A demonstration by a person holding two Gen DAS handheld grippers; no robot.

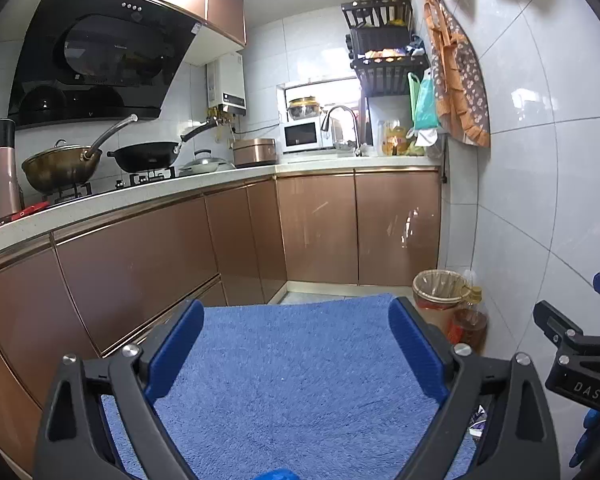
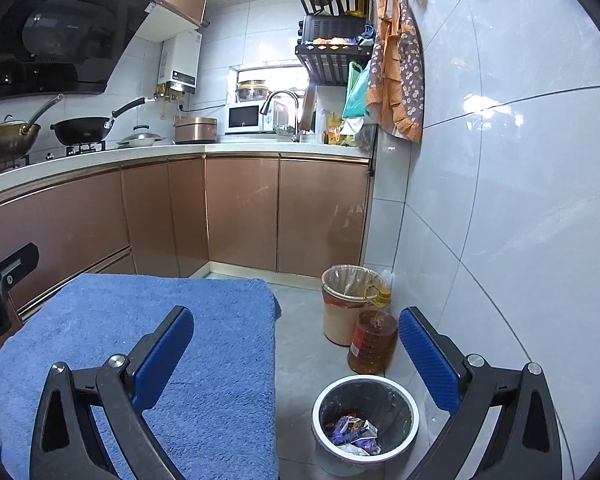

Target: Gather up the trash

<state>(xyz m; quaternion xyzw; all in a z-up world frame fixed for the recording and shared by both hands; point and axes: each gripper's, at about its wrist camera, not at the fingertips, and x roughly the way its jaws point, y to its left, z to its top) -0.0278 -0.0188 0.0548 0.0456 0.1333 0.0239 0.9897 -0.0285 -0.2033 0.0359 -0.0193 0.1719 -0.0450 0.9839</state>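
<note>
A small round trash bin [image 2: 366,379] with a white rim stands on the floor tiles at the lower right. Crumpled purple and white wrappers [image 2: 352,432] lie inside it. My right gripper [image 2: 296,316] is open and empty, its blue pads spread wide above the bin and the edge of a blue towel [image 2: 160,340]. My left gripper [image 1: 296,312] is open too, over the same towel [image 1: 300,380], with nothing between its pads. A bit of the wrappers [image 1: 478,420] shows past its right finger. The right gripper's black frame [image 1: 572,344] shows at the right edge.
A taller lined bin [image 2: 350,300] and an oil bottle [image 2: 374,336] stand by the tiled wall behind the small bin. Brown cabinets [image 1: 320,228] run under a counter with woks, a sink and a microwave. A gloved hand [image 1: 592,428] is at the right.
</note>
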